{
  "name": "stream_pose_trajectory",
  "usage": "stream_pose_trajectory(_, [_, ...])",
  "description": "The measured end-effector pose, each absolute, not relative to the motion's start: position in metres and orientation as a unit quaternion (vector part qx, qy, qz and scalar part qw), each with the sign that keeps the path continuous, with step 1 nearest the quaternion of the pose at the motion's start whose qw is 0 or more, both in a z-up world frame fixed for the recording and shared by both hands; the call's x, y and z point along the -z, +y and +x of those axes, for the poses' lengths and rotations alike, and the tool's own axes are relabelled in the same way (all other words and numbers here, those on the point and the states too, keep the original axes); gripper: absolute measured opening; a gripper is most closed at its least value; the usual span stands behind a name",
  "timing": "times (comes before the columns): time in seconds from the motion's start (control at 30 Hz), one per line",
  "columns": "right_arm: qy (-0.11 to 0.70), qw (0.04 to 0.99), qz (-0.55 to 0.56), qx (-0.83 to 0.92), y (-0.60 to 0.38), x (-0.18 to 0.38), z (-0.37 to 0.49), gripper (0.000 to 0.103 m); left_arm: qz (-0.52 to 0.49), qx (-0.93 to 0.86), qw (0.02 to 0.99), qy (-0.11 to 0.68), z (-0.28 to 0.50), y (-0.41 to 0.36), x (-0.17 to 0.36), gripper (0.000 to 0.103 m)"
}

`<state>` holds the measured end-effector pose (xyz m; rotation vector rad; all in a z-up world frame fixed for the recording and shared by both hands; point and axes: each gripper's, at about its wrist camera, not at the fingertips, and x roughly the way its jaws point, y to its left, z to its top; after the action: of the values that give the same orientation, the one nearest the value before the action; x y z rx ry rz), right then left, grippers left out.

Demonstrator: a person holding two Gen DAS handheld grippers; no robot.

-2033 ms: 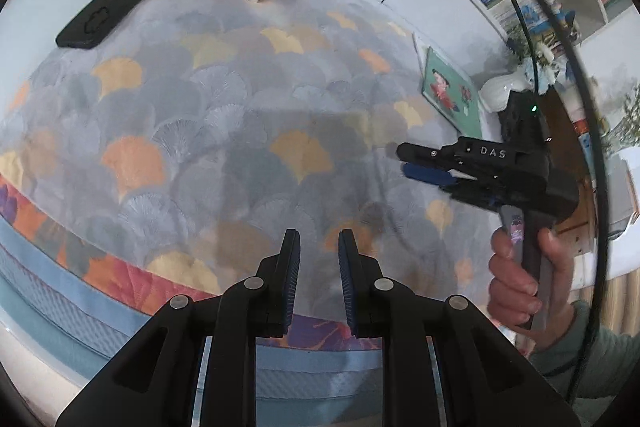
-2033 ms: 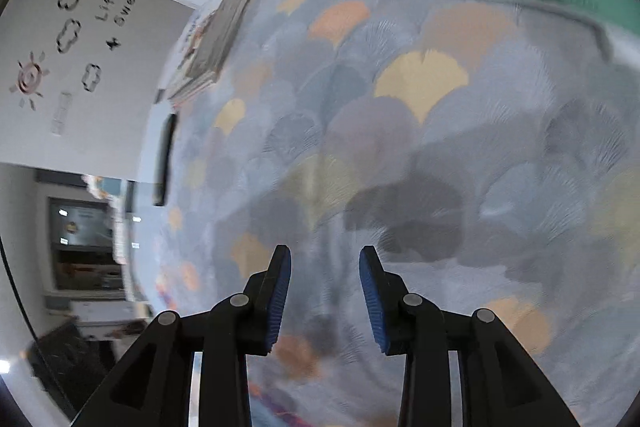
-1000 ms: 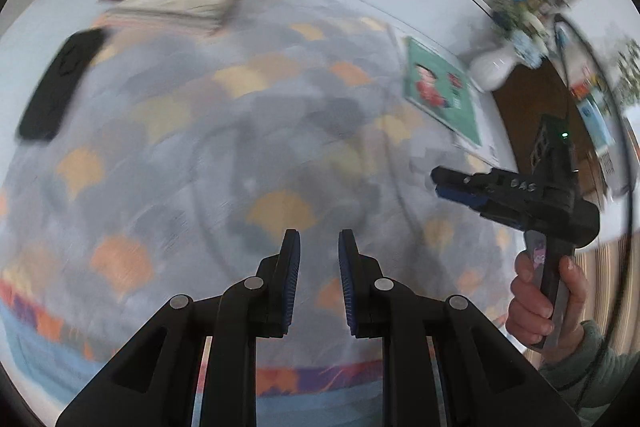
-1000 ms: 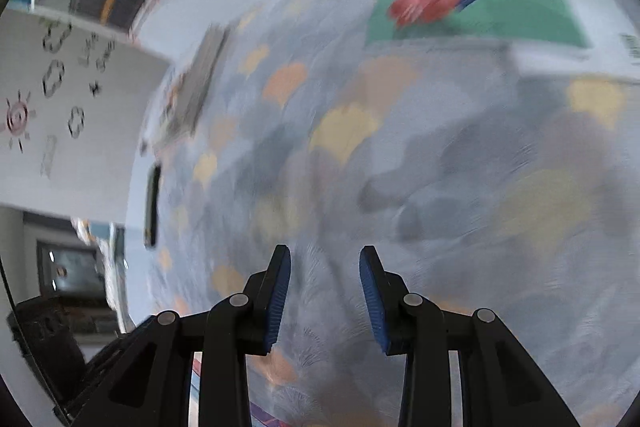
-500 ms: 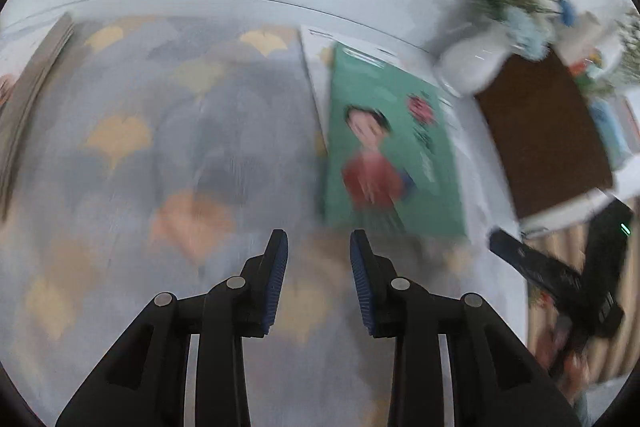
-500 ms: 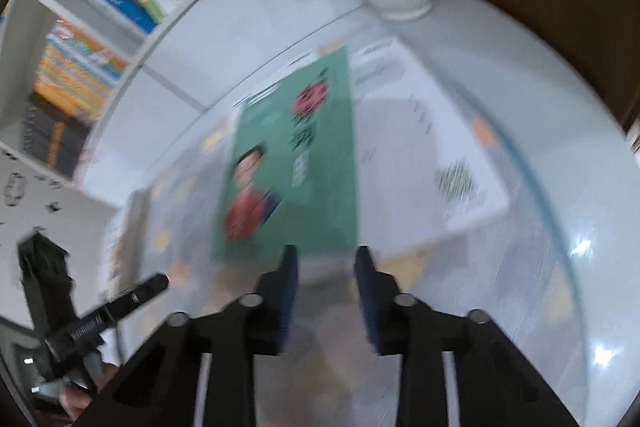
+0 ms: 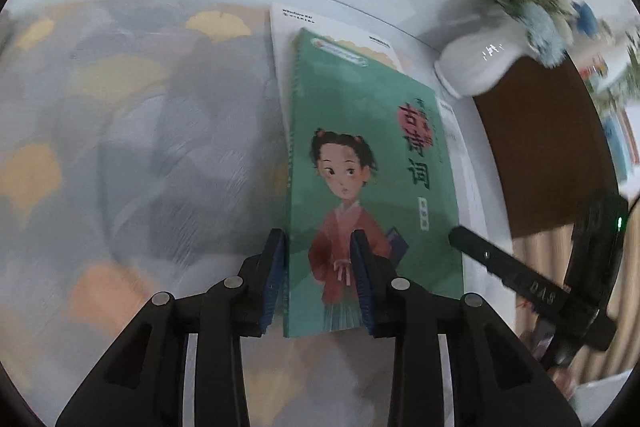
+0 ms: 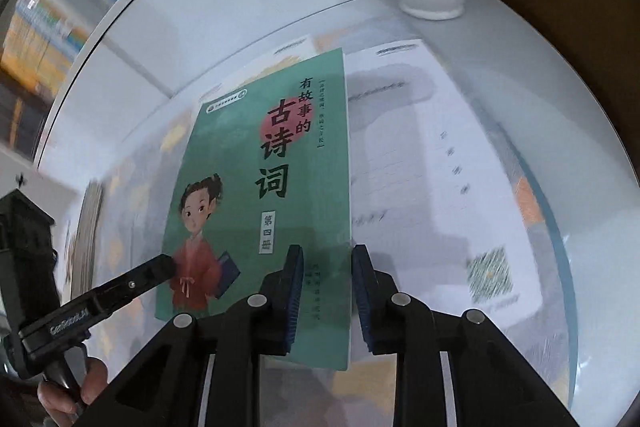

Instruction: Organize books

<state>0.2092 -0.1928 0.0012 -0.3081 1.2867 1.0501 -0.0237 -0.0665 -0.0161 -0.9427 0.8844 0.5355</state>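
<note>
Item: green book point(image 7: 372, 163), cover up, lying on white sheets point(image 8: 424, 163) near the far right corner of the patterned bedcover point(image 7: 120, 131), just short of a white vase point(image 7: 476, 67).

Left gripper point(image 7: 320, 283): slightly parted, jaws straddling the book's near left edge; nothing gripped.

Right gripper point(image 8: 326, 291): jaws a narrow gap apart after closing and reopening a little, straddling the near right edge; nothing held.

Handling note: judged a two-sided pickup. Lower both evenly, catch only the book's edges, and leave the loose sheets underneath.
</note>
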Motion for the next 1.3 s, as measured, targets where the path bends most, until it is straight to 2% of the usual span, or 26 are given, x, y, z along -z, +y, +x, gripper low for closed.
stream_pose_trajectory(0.17, [0.583, 0.609, -0.156, -0.514, -0.218, -0.006, 0.142, 0.027, -0.448, -0.269, 0.75, 0.407, -0.102, -0.114, -0.001, 0.029])
stream_pose_trajectory(0.33, [0.615, 0.539, -0.182, -0.546, -0.241, 0.016, 0.073, 0.029, -0.492, -0.307, 0.709, 0.402, -0.187, -0.14, 0.005, 0.029])
stream_pose_trajectory(0.5, [0.61, 0.535, -0.199, -0.549, -0.265, 0.013, 0.055, 0.028, -0.525, -0.332, 0.686, 0.379, -0.229, -0.156, 0.017, 0.029])
stream_pose_trajectory(0.7, [0.615, 0.522, -0.185, -0.562, -0.276, 0.021, 0.053, 0.028, -0.552, -0.303, 0.69, 0.356, -0.228, -0.164, 0.02, 0.029])
stream_pose_trajectory(0.83, [0.644, 0.501, -0.139, -0.561, -0.285, 0.026, 0.067, 0.027, -0.613, -0.228, 0.711, 0.258, -0.237, -0.158, 0.001, 0.029])
stream_pose_trajectory(0.9, [0.65, 0.496, -0.128, -0.562, -0.287, 0.028, 0.069, 0.027, -0.597, -0.222, 0.725, 0.262, -0.228, -0.159, -0.008, 0.029])
stream_pose_trajectory(0.97, [0.652, 0.494, -0.123, -0.562, -0.29, 0.029, 0.07, 0.027, -0.572, -0.247, 0.723, 0.299, -0.215, -0.158, -0.004, 0.023])
stream_pose_trajectory(1.0, [0.652, 0.494, -0.124, -0.562, -0.29, 0.029, 0.07, 0.027, -0.565, -0.254, 0.719, 0.315, -0.209, -0.158, 0.002, 0.011])
stream_pose_trajectory(1.03, [0.652, 0.494, -0.124, -0.562, -0.29, 0.03, 0.069, 0.027, -0.558, -0.259, 0.715, 0.332, -0.202, -0.158, 0.007, 0.009])
stream_pose_trajectory(1.13, [0.658, 0.486, -0.115, -0.563, -0.293, 0.031, 0.072, 0.027, -0.555, -0.273, 0.713, 0.331, -0.198, -0.162, 0.01, 0.009])
stream_pose_trajectory(1.3, [0.709, 0.438, -0.061, -0.549, -0.292, 0.041, 0.093, 0.03, -0.616, -0.221, 0.71, 0.258, -0.199, -0.146, 0.0, 0.008])
